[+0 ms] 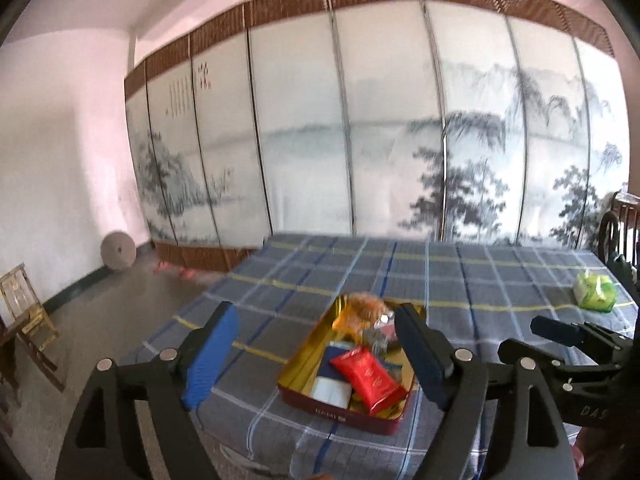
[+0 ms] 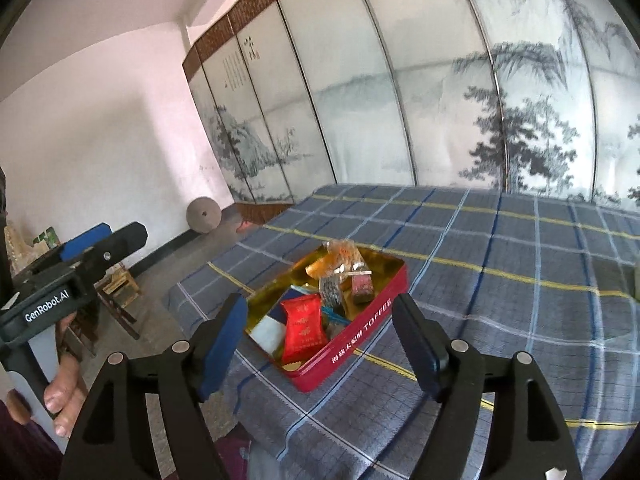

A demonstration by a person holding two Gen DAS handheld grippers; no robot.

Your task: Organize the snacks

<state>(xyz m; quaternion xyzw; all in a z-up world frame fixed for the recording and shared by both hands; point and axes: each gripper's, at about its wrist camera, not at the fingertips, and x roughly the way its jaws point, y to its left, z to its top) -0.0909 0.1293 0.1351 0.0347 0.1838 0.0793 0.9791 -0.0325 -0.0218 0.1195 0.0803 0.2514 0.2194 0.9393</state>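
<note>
A red tin (image 1: 344, 414) with a gold inside sits near the front left corner of the checked bed. It holds several snacks, among them a red packet (image 1: 370, 374), a white packet (image 1: 332, 390) and an orange bag (image 1: 362, 308). My left gripper (image 1: 316, 324) is open and empty, above and short of the tin. In the right wrist view the tin (image 2: 352, 344) and the red packet (image 2: 302, 324) show between the fingers of my right gripper (image 2: 320, 308), which is open and empty. The left gripper (image 2: 100, 236) shows at the left there. A green and white packet (image 1: 594, 290) lies alone at the bed's right side.
The blue checked bedcover (image 2: 500, 280) spreads to the right and back. A painted folding screen (image 1: 360, 120) stands behind the bed. A wooden chair (image 1: 24, 320) and a round grey disc (image 1: 118, 250) are on the floor at the left. A wooden bed frame (image 1: 618, 224) is at the right.
</note>
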